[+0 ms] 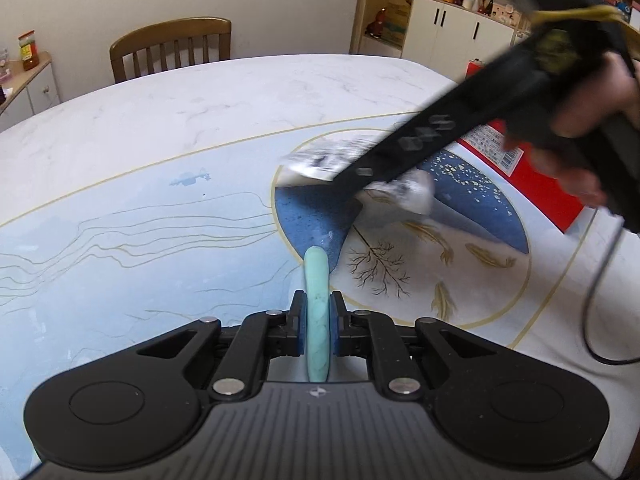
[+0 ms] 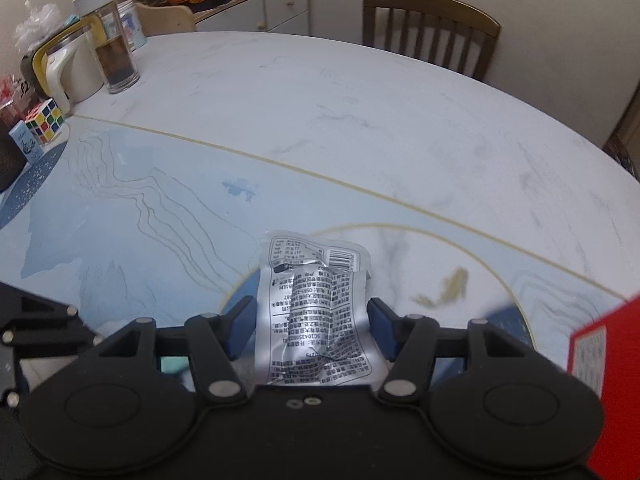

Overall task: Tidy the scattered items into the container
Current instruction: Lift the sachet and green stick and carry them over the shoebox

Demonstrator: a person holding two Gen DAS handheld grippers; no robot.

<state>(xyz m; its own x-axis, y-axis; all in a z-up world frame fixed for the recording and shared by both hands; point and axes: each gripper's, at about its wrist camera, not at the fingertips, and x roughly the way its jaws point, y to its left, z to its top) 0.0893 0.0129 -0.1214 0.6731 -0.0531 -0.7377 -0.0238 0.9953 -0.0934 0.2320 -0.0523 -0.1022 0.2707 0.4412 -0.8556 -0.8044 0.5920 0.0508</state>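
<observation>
Turquoise ring [image 1: 317, 322] clamped edge-on between the blue pads of the left gripper [image 1: 317, 312], standing upright, its far arc [image 1: 316, 258] poking out past the fingertips over the round table [image 1: 200, 120]. Sits above the edge of the painted circle [image 1: 400, 280] with the bare tree and gold fish.

Silver packet [image 2: 316, 312], crumpled, printed with black text and a barcode, caught between the blue pads of the right gripper [image 2: 312, 320]; left pad touching the foil, right pad at its edge, so gripped rather than loose. Same packet seen blurred in the left view [image 1: 416, 192], carried over the dark blue part of the circle, under the black body of the right gripper [image 1: 420, 148] and the hand [image 1: 592, 128] that holds it.

Red box [image 1: 532, 172] on the right, just past the circle; only a corner of it [image 2: 600, 352] at the right edge of the right view. Cannot tell whether anything lies inside.

Far off: chair [image 1: 172, 46] behind the table, jar [image 2: 114, 40], kettle [image 2: 68, 68] and puzzle cube [image 2: 45, 120] at far left.
</observation>
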